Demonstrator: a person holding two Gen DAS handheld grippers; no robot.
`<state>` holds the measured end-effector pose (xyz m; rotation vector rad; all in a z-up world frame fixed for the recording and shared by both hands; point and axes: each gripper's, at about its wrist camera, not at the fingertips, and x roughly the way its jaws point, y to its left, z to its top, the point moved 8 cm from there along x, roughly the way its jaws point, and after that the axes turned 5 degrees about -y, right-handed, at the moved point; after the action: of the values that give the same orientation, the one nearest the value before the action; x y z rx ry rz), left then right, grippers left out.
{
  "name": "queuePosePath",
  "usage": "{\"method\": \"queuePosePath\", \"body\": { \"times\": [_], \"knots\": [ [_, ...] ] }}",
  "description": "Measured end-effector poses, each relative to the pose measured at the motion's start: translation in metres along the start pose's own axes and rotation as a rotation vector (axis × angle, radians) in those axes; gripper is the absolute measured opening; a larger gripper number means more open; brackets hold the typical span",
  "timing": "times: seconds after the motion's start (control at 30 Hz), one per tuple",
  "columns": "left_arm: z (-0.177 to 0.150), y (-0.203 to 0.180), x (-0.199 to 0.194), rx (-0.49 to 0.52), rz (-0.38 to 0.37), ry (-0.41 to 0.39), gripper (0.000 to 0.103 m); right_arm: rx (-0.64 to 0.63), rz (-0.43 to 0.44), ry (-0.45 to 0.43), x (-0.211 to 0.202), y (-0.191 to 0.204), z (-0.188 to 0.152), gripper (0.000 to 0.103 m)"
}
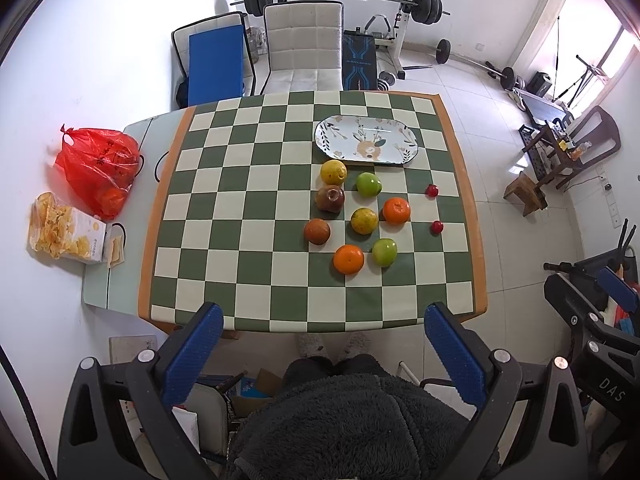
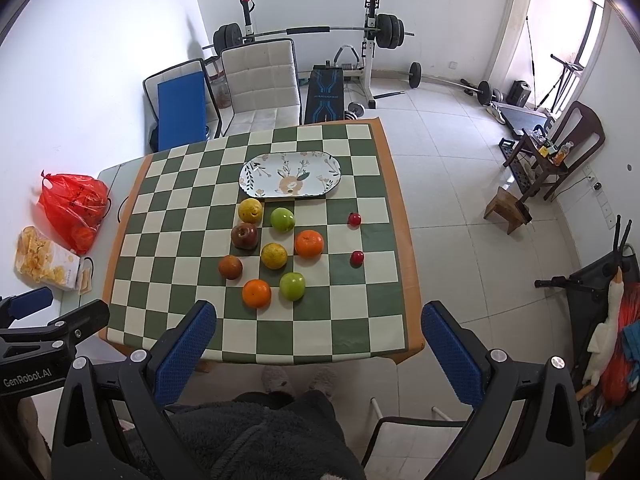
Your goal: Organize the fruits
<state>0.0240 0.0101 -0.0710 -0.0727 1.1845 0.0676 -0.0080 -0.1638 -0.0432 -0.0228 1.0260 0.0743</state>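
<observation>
Left gripper [image 1: 324, 320]: spread wide, holds nothing, raised over the near table edge, touching no fruit.
Right gripper [image 2: 318, 320]: likewise wide apart and empty, hanging high, likely so both cameras take in the whole spread.
Cloth [image 1: 224, 216]: checked, covers the table.
Near fruit: 1 orange [image 1: 349, 259] just beside 1 green apple [image 1: 384, 252].
Middle: brown fruit [image 1: 317, 231], yellow citrus [image 1: 364, 221], second orange [image 1: 397, 211], 2 small red fruits [image 1: 437, 227] apart to the right.
Far fruit: dark apple [image 1: 330, 198], lemon [image 1: 333, 171], second green apple [image 1: 369, 184].
Plate [image 1: 408, 140]: empty, just beyond the fruit, probably the destination.
Progress: sorting not yet begun, I judge.
</observation>
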Motion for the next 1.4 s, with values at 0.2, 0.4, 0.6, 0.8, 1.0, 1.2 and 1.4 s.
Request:
{"method": "queuePosePath", "body": {
  "times": [0.2, 0.4, 0.6, 0.8, 1.0, 1.2, 1.4],
  "knots": [
    [0.003, 0.002, -0.002, -0.003, 0.002, -0.006, 0.103, 0.001, 0.001, -0.005, -0.001, 0.0, 0.001, 0.103],
    [0.012, 0.008, -0.014, -0.008, 0.0, -0.007, 0.103, 0.001, 0.002, -0.006, -0.001, 0.001, 0.001, 0.103],
    [0.013, 0.01, -0.017, -0.008, 0.003, -0.013, 0.103, 0.0, 0.002, -0.008, -0.002, 0.003, 0.002, 0.103],
    [0.017, 0.012, -0.02, -0.009, 0.004, -0.016, 0.103, 0.002, 0.006, -0.011, -0.004, 0.004, 0.005, 0.103],
    [0.016, 0.012, -0.02, -0.008, 0.003, -0.018, 0.103, 0.002, 0.008, -0.012, -0.005, 0.006, 0.007, 0.103],
    [0.014, 0.012, -0.021, -0.009, 0.003, -0.018, 0.103, 0.002, 0.007, -0.014, -0.005, 0.006, 0.006, 0.103],
    [0.013, 0.012, -0.02, -0.01, 0.003, -0.02, 0.103, 0.002, 0.012, -0.014, -0.006, 0.009, 0.009, 0.103]
  ]
}}
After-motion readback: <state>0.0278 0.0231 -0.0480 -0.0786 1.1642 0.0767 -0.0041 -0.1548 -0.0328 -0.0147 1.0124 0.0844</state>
